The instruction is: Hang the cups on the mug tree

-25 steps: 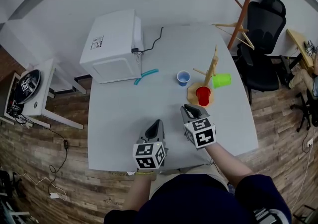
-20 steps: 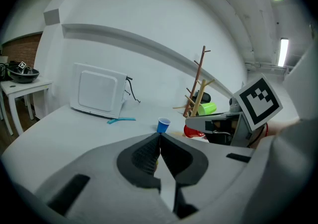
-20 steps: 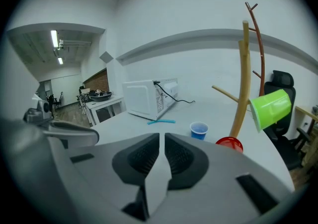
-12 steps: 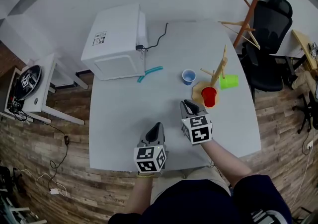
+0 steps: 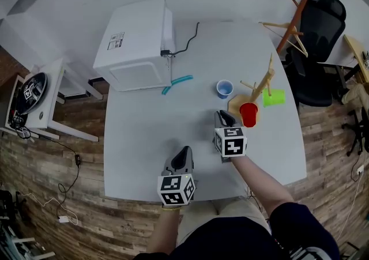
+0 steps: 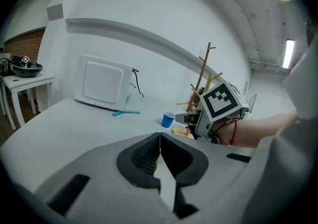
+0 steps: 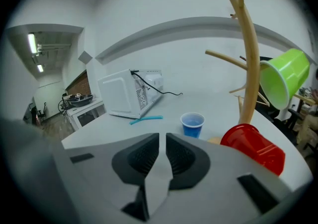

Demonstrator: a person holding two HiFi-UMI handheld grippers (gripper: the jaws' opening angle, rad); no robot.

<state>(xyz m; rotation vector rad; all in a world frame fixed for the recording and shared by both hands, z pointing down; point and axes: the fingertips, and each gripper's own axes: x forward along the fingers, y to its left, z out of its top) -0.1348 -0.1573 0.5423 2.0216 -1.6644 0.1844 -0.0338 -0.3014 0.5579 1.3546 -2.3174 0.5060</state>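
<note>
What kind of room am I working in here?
Probably an office or lab: a grey work table with a white microwave, a black office chair beside it, wood-plank floor.

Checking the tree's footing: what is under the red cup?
The mug tree's round wooden base lies under the red cup, on the table. The part of the base below the cup is covered, as is any peg holding it.

Bare tabletop (image 5: 150, 135) lies open leftward; the mug tree (image 5: 266, 83) and red cup (image 5: 249, 113) crowd the right.
</note>
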